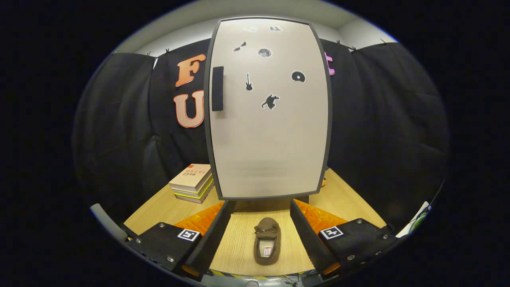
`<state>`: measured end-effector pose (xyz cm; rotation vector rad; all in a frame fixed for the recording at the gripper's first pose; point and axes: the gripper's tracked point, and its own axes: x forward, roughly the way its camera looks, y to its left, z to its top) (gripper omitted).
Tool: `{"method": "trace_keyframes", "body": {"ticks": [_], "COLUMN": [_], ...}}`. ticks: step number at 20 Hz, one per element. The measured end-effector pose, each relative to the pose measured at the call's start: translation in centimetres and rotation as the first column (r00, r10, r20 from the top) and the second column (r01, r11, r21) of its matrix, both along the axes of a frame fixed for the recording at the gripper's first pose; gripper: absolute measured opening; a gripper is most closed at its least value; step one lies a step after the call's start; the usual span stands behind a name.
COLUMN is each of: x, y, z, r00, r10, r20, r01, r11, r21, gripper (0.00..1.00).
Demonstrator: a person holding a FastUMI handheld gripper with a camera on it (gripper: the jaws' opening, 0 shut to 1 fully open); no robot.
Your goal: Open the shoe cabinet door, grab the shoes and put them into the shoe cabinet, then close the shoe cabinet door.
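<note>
A tall shoe cabinet (267, 131) stands on the wooden table beyond my fingers, its pale door shut inside a dark frame. A black handle (217, 88) sits near the door's left edge, and small dark stickers dot its upper half. A brown moccasin shoe (267, 240) lies on the table between my two fingers, toe pointing toward the cabinet, touching neither finger. My gripper (263, 235) is open, fingers spread wide on either side of the shoe, well short of the cabinet.
A stack of books (192, 182) lies on the wooden table (350, 199) left of the cabinet base. A small orange item (323, 182) peeks out at the cabinet's lower right. Black cloth walls the booth behind and on both sides.
</note>
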<state>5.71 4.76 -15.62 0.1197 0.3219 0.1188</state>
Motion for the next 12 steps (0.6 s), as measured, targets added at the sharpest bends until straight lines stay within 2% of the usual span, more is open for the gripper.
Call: {"method": "trace_keyframes", "body": {"ticks": [3,5,7,12], "x": [0.8,1.5,2.9,8.1], "y": [1.3,2.0,2.8,5.7], "z": [-3.7,-4.1,-3.0,3.6], "r00": [0.997,0.996,0.996,0.986], "r10": [0.033,0.053,0.076,0.142], "r20": [-0.070,-0.072,-0.050,0.083], "r01": [-0.032,-0.050,-0.074,-0.146], "r11": [0.999,0.998,0.996,0.989], "r21": [0.024,0.037,0.039,0.035], "gripper": [0.94,0.94,0.94,0.93]}}
